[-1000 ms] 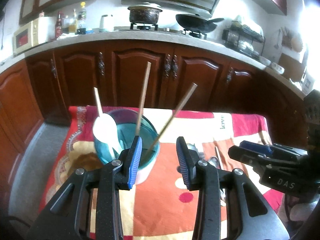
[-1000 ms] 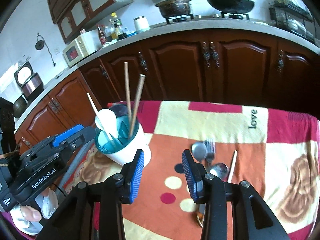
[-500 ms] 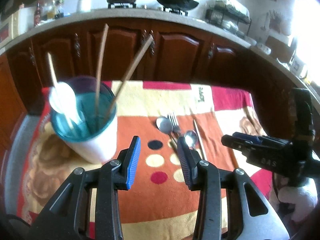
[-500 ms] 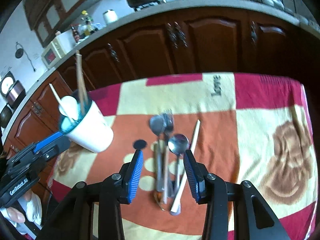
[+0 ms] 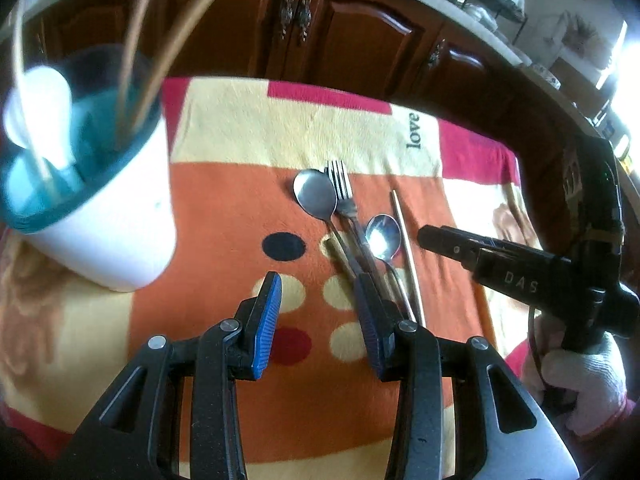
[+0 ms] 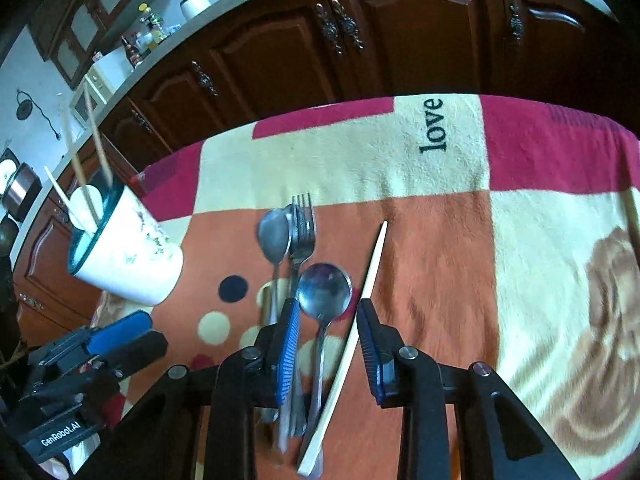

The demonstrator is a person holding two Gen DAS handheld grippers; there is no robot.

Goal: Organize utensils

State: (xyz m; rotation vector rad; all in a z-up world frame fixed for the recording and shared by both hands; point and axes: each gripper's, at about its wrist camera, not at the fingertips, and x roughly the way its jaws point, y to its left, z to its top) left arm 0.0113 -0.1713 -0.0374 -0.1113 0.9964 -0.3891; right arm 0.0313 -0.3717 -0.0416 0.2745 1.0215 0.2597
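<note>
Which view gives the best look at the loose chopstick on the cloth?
The right wrist view: the chopstick shows nearly whole, running between the open right gripper's fingers. In the left wrist view it looks thinner, its near end hidden behind the left gripper.

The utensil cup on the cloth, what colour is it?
The cup is white outside with a teal rim and lining; the right wrist view shows it best.

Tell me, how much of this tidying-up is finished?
Partly done. The white cup already holds two chopsticks and a white spoon. Nothing is in hand: the right gripper is open over the small spoon and loose chopstick; the left gripper is open too. The big spoon and fork remain.
</note>
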